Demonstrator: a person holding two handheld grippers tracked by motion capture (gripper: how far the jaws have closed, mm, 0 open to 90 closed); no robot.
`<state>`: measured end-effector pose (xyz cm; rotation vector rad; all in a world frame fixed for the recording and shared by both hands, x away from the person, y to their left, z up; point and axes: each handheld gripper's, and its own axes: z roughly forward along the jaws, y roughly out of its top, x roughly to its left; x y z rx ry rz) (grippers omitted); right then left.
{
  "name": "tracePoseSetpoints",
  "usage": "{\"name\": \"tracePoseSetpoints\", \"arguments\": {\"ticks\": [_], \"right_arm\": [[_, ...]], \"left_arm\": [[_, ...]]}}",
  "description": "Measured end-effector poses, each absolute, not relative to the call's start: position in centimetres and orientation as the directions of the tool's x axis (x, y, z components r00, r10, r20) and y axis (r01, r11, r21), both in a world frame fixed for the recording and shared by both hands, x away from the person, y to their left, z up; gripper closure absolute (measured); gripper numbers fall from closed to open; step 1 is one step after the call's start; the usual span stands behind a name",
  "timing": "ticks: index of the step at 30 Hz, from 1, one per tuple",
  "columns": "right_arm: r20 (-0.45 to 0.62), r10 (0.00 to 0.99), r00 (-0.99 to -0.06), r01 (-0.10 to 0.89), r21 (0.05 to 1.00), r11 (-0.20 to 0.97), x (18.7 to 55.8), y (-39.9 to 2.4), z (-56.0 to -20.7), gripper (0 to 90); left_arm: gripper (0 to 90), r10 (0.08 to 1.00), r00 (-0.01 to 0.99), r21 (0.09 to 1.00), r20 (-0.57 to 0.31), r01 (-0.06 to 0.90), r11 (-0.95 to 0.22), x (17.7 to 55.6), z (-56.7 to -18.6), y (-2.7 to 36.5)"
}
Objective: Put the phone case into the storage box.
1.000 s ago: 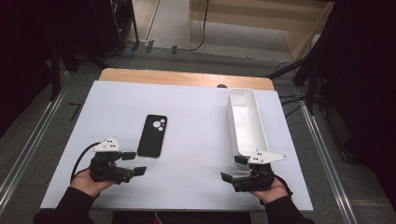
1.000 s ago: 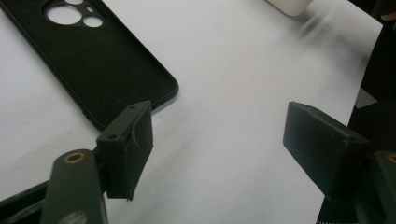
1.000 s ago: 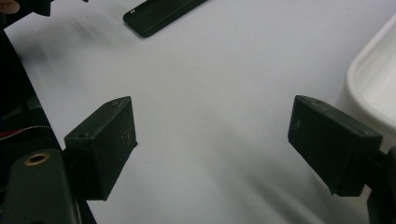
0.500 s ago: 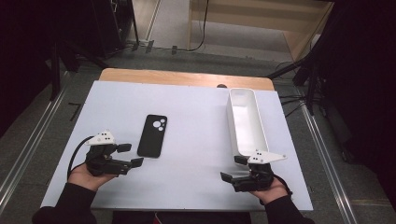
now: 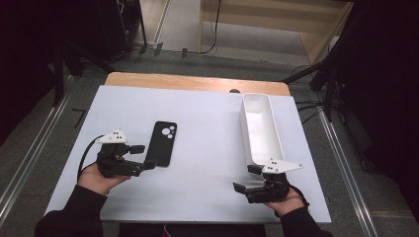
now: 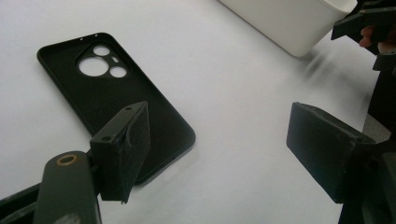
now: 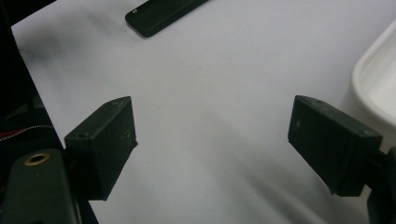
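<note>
A black phone case point(image 5: 164, 143) lies flat on the white table, camera cut-outs at its far end. My left gripper point(image 5: 144, 157) hovers just left of the case's near end, jaws open and empty. In the left gripper view the case point(image 6: 107, 93) lies partly behind the left pad, and the open left gripper point(image 6: 219, 140) has bare table between its pads. My right gripper point(image 5: 245, 178) rests near the front right, open and empty, just below the near end of a long white tray point(image 5: 259, 128). The right gripper view shows its open gripper point(image 7: 212, 140) over bare table.
The empty white tray runs front to back along the table's right side, seen as the tray point(image 6: 289, 18) and the tray rim point(image 7: 378, 79). The phone case's end point(image 7: 163, 11) lies far off. A wooden strip point(image 5: 197, 83) borders the table's far edge.
My left gripper has moved away from the front edge and right, up beside the phone case's near end. The right gripper has stayed still.
</note>
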<state>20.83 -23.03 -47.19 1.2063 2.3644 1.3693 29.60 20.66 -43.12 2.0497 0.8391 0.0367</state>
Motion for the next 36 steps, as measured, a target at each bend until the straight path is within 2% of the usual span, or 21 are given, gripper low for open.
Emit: {"name": "tracePoseSetpoints", "arguments": {"ticks": [10,20,22,26,32,36], "right_arm": [[0.250,0.697,-0.672,0.562,0.785,0.261,20.8,-22.9,-47.2,13.8],[0.252,0.696,-0.673,0.565,0.783,0.262,20.8,-23.0,-47.2,13.8],[0.254,0.696,-0.672,0.567,0.781,0.262,20.8,-23.0,-47.2,13.8],[0.250,0.697,-0.672,0.563,0.784,0.262,20.8,-23.0,-47.2,13.8],[0.250,0.695,-0.674,0.560,0.786,0.261,20.8,-23.0,-47.3,13.8],[0.247,0.694,-0.676,0.559,0.786,0.265,20.8,-23.0,-47.2,13.8]], "left_arm": [[22.2,0.577,0.763,0.741,-0.291,0.562,-0.369,31.2,-43.1,20.0],[22.3,0.585,0.769,0.751,-0.258,0.541,-0.379,33.1,-43.1,19.0],[25.0,0.585,0.768,0.751,-0.260,0.542,-0.378,33.4,-43.3,18.9],[24.9,0.586,0.764,0.746,-0.269,0.550,-0.375,33.6,-43.5,18.8],[25.0,0.548,0.798,0.758,-0.251,0.514,-0.402,32.9,-44.0,18.0],[29.5,0.544,0.792,0.747,-0.278,0.535,-0.396,32.9,-44.5,18.1]]}}
